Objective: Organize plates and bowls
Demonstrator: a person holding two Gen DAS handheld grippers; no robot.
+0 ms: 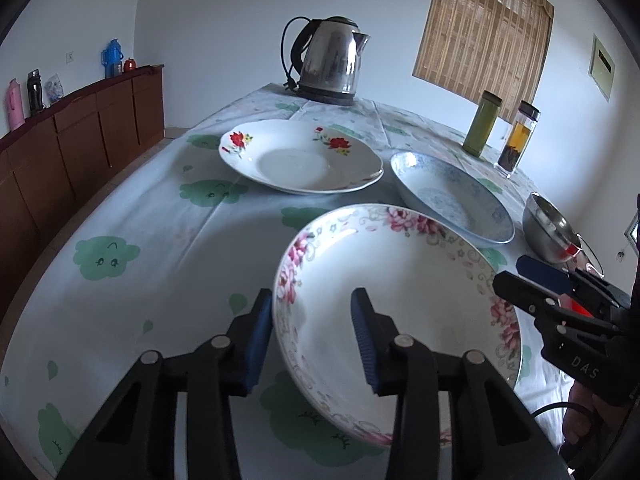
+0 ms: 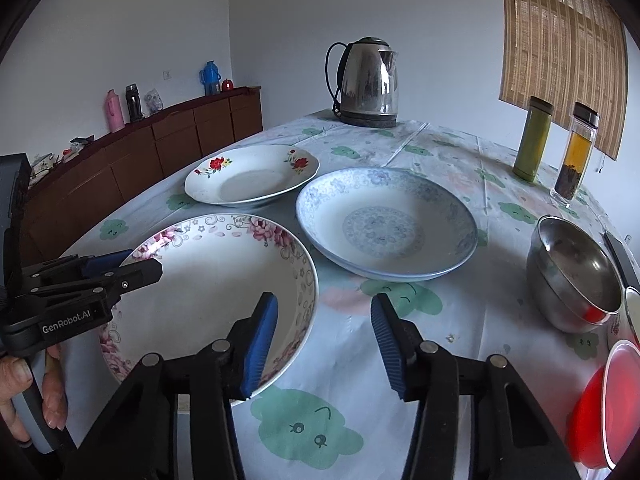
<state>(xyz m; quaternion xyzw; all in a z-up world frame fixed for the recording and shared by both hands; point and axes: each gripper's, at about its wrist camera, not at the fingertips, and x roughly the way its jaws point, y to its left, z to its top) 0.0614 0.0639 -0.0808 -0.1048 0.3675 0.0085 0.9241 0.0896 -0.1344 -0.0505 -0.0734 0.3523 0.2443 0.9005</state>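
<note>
A pink-flowered plate lies nearest on the cloud-print tablecloth. My left gripper straddles its left rim, one pad just outside the edge and the other inside over the well; a gap shows, so it is open. My right gripper straddles the right rim the same way, open, with its left pad inside the plate. Each gripper also shows in the other view: the right gripper and the left gripper. Behind lie a red-flowered plate and a blue-patterned plate.
A steel bowl and a red bowl sit at the right edge. A kettle, a green bottle and a tea bottle stand at the back. A wooden sideboard runs along the left wall.
</note>
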